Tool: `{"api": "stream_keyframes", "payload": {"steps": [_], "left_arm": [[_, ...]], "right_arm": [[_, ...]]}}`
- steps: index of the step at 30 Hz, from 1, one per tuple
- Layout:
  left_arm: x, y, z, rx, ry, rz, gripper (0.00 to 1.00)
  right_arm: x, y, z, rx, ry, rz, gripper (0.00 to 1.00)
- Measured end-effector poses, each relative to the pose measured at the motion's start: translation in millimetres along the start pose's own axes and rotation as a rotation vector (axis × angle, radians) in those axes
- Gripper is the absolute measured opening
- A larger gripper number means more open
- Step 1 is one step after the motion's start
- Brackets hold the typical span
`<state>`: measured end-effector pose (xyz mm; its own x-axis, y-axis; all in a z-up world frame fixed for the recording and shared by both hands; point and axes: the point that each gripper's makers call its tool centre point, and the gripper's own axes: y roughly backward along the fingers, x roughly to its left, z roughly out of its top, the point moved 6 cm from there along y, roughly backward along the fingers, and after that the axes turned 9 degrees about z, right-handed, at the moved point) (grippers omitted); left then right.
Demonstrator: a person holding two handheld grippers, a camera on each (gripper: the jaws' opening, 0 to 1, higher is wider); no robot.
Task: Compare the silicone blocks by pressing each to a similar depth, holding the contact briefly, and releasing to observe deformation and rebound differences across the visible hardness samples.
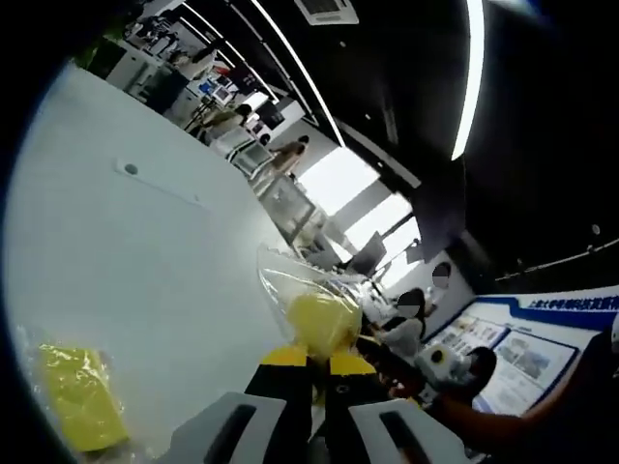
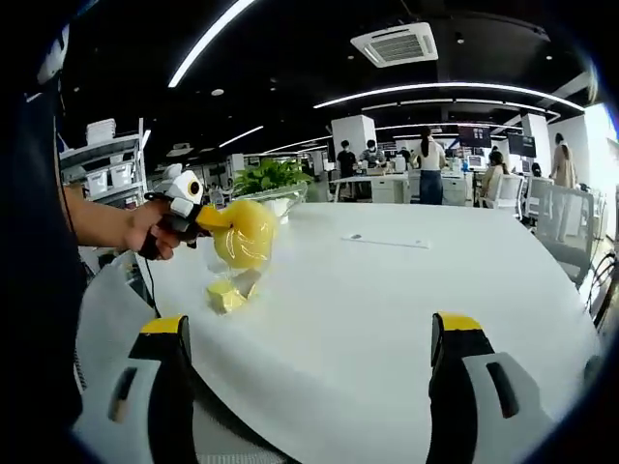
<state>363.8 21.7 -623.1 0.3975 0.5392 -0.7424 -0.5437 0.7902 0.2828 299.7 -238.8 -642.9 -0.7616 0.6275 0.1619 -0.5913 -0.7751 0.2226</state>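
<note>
My left gripper is shut on a yellow silicone block in a clear plastic bag, its yellow-tipped jaws pinching the bag close together. In the right gripper view a hand holds that left gripper at the left, with the bagged block lifted above the white table. A second yellow block lies on the table just below it; it also lies in its bag at the lower left of the left gripper view. My right gripper is open wide over the table, holding nothing.
The white round table has a small flat label toward its far side. A green plant stands at the far edge. Behind are desks, chairs, shelving and several people. A blue display board stands at the right.
</note>
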Motion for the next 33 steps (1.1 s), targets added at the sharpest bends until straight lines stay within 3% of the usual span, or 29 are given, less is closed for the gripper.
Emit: {"api": "stream_keyframes", "payload": {"steps": [10,18,31,33], "left_arm": [[32.5,-17,-27.6,0.072,0.074,0.065,0.00],[54.0,-30,-47.4,0.173,0.147,0.125,0.00],[79.8,-40,-53.8,0.215,0.209,0.210,0.00],[83.1,-41,-56.4,0.227,0.247,0.228,0.01]], "right_arm": [[-5,9,-8.2,-0.007,-0.016,-0.025,0.97],[2,7,-21.5,0.013,-0.038,-0.021,0.97],[3,8,-27.3,0.029,-0.044,-0.026,0.97],[3,8,-28.1,0.029,-0.044,-0.025,0.97]]}}
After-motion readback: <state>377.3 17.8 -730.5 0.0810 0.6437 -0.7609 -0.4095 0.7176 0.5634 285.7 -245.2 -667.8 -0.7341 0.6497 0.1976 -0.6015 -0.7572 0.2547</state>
